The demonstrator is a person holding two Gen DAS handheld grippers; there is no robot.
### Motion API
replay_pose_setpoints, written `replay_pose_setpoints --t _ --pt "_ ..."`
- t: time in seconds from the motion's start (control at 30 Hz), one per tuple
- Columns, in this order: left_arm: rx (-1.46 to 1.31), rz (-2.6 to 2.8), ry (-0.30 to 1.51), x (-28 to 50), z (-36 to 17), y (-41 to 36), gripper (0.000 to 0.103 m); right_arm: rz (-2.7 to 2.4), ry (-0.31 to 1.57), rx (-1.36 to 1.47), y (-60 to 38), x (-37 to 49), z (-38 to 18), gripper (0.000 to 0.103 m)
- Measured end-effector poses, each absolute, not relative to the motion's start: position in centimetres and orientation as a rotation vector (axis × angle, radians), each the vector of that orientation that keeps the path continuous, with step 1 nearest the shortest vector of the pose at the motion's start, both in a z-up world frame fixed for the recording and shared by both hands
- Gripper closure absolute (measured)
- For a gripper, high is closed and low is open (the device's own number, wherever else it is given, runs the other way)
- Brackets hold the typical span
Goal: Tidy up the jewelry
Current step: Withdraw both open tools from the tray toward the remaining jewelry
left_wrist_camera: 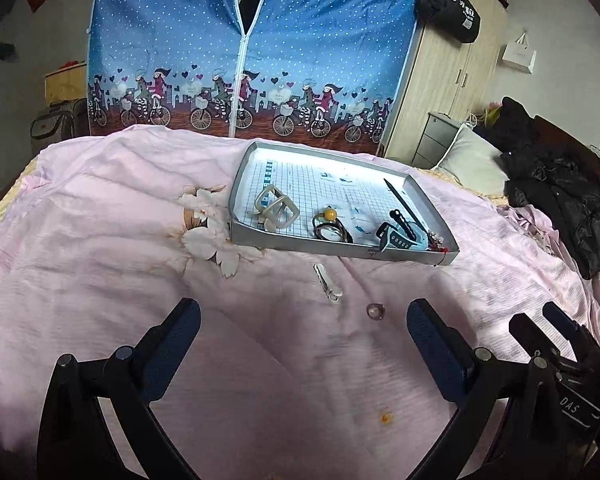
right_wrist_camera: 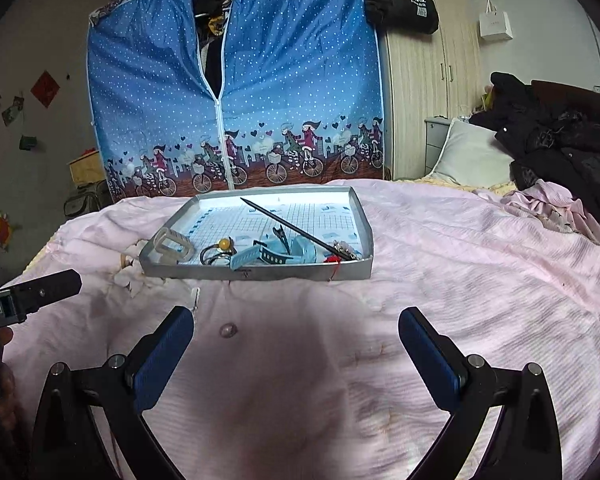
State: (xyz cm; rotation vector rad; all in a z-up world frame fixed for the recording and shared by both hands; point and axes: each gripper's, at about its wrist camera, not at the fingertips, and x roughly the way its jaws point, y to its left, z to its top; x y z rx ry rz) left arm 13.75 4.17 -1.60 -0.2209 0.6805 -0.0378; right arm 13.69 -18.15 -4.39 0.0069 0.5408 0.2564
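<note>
Jewelry is lying in the grey tray (left_wrist_camera: 404, 251) on the pink bedsheet (left_wrist_camera: 100, 220). A white clip (left_wrist_camera: 327, 283) and a small ring (left_wrist_camera: 375, 311) are lying near, in front. Both the left gripper (left_wrist_camera: 304, 344) and the right gripper (right_wrist_camera: 296, 350) are hovering wide open, holding nothing.

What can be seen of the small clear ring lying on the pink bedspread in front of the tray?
The ring is small, translucent and pale, glass or plastic by its look, with a rounded, domed shape; finer detail is too small to tell. It lies loose on the pink bedspread, outside the silver tray and on its near side, apart from the white clip beside it. Nothing grips or touches it but the fabric. Both the left gripper and the right gripper are open and short of it.
</note>
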Motion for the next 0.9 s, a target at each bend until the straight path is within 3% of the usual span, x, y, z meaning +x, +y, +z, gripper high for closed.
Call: replay_pose_setpoints --t 0.9 --pt "-0.166 0.007 0.914 16.9 -6.0 5.0 0.002 0.336 0.819 -0.082 -16.3 16.3 -9.6 0.000"
